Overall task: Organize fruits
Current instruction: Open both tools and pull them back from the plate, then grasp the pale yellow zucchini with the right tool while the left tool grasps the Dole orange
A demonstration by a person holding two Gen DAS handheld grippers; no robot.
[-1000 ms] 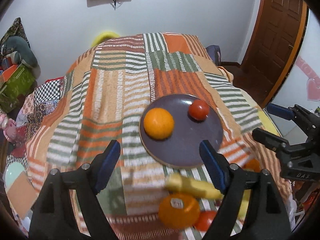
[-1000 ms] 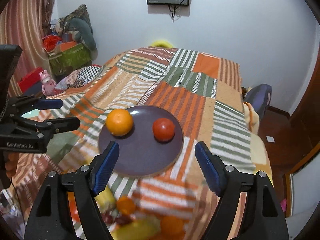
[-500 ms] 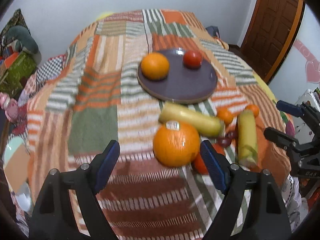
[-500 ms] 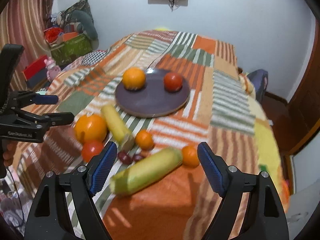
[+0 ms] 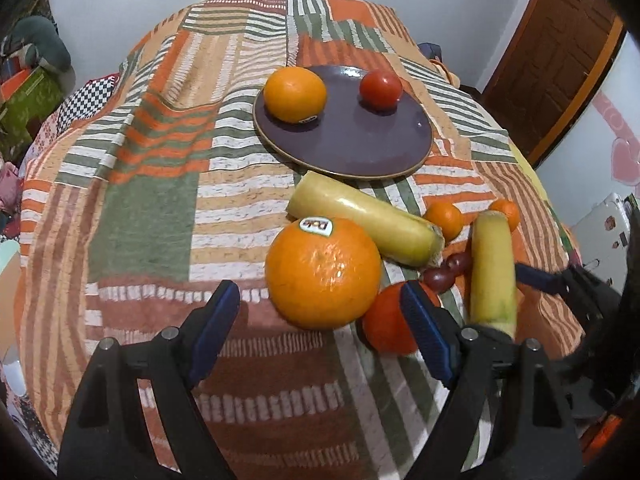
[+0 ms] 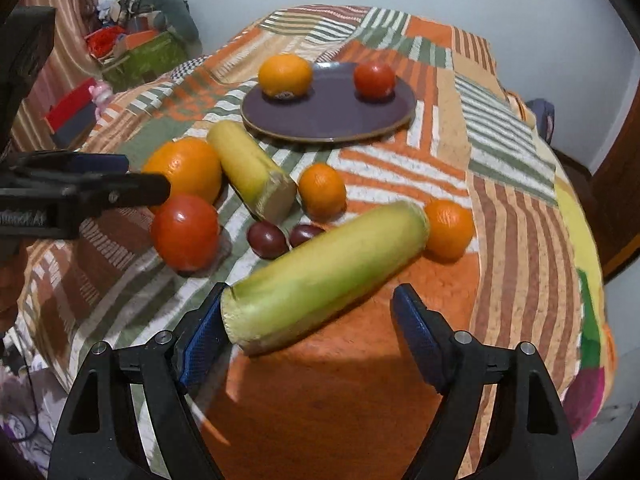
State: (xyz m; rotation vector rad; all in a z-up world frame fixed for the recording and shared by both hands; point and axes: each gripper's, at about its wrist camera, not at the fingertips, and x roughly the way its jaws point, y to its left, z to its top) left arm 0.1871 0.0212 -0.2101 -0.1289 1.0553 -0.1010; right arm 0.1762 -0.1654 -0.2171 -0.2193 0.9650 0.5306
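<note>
A dark purple plate [image 5: 360, 148] [image 6: 332, 116] on the striped bedspread holds an orange [image 5: 295, 94] [image 6: 285, 75] and a tomato [image 5: 380, 89] [image 6: 374, 79]. In front of it lie a big orange with a sticker [image 5: 322, 278] [image 6: 184, 170], a tomato [image 5: 388, 326] [image 6: 185, 232], two yellow-green banana pieces [image 5: 368, 220] [image 6: 320, 272], two small oranges [image 6: 322, 190] and dark grapes [image 6: 266, 239]. My left gripper [image 5: 320, 328] is open just before the big orange. My right gripper [image 6: 308, 336] is open around the near banana piece's end.
The patchwork bedspread [image 5: 152, 184] covers the whole bed. A brown door [image 5: 560, 52] stands at the right. Boxes and soft toys [image 6: 140, 44] are piled at the left by the wall. The bed edge drops off at the right [image 6: 592, 280].
Both grippers have pulled back and down from the plate toward the loose fruit near the front. The big orange and the near banana piece now sit close between the open fingers.
</note>
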